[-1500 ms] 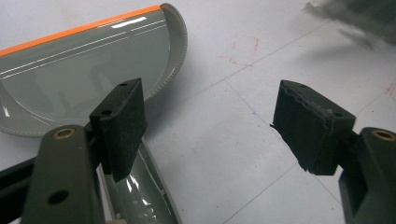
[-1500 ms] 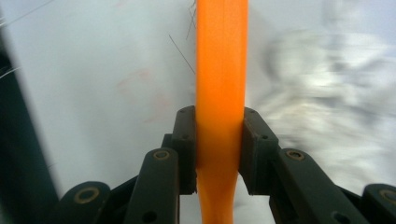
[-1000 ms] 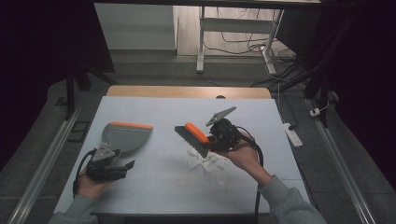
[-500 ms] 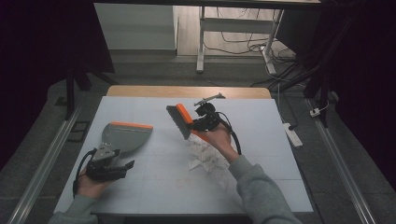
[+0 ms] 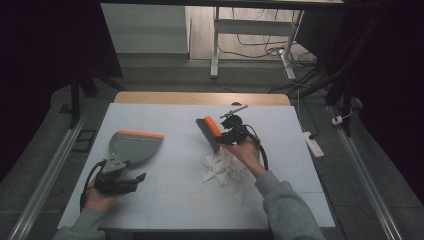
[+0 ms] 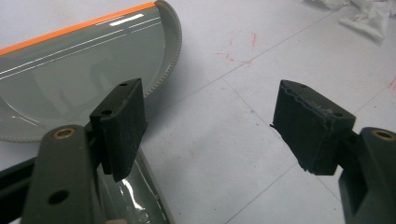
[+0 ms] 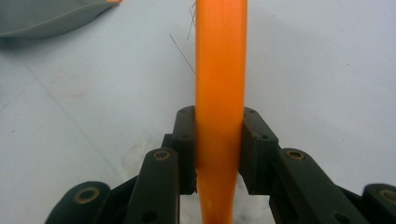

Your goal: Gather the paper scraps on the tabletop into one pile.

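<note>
While right fingers clamp brush — dustpan lies apart.

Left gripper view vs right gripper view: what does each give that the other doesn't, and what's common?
Left gripper view: the left tongs stand open with nothing between them, above bare table. The wide scoop of the grey dustpan with its orange lip lies at upper left, crumpled white paper scraps at top right, and faint red marks on the surface.

Right gripper view: the right tongs are shut on the orange brush handle, which runs straight up the frame.

Shared: the white table and the dustpan, just a corner of it in the right gripper view.
</note>
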### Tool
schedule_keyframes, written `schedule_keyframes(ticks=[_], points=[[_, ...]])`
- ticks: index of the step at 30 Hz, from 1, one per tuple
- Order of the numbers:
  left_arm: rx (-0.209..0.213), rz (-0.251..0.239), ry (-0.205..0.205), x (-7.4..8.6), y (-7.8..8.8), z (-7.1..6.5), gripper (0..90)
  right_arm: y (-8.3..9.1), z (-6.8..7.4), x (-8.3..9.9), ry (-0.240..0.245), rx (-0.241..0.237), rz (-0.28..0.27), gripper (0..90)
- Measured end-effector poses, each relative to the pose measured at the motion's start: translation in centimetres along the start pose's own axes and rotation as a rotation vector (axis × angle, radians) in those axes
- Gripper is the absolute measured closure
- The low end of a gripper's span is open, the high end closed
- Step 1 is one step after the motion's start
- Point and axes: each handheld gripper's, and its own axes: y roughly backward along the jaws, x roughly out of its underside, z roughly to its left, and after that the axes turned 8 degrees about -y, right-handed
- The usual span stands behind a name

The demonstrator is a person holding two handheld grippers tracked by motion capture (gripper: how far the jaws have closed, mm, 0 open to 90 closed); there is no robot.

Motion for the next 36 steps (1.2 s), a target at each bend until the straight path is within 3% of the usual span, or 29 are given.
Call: schedule_keyframes(ticks=[7,12,16,22,24,27,30,34,36], points=[[-0.001,-0.001,0.003,0.0,0.1,0.0,26.3,5.3,1.5,0.1,0.057,-0.072,-0.165,70.1],[0.002,-0.002,0.005,0.1,0.1,-0.1,26.3,9.1,1.2,1.3,0.065,-0.020,-0.218,70.1],[0.006,-0.001,-0.003,0.1,0.1,-0.2,26.3,10.6,-0.9,3.6,0.020,0.064,-0.164,70.1],[0.010,-0.004,-0.004,0.1,0.1,-0.3,26.3,11.4,-4.2,7.5,-0.034,0.241,-0.016,70.1],[0.011,-0.005,-0.006,0.1,0.1,-0.3,26.3,11.1,-4.8,8.5,-0.049,0.266,0.038,70.1],[0.011,-0.005,-0.006,0.0,0.0,-0.4,26.3,10.0,-5.0,9.4,-0.045,0.269,0.088,70.1],[0.012,-0.003,-0.010,-0.1,-0.1,-0.4,26.3,9.1,-4.4,8.9,-0.052,0.206,0.066,70.1],[0.011,-0.004,-0.007,-0.1,-0.1,-0.4,26.3,7.3,-2.3,7.6,0.007,0.141,0.070,70.1],[0.010,-0.003,-0.004,0.0,-0.1,-0.3,26.3,7.5,-1.5,7.1,0.026,0.118,0.033,70.1]])
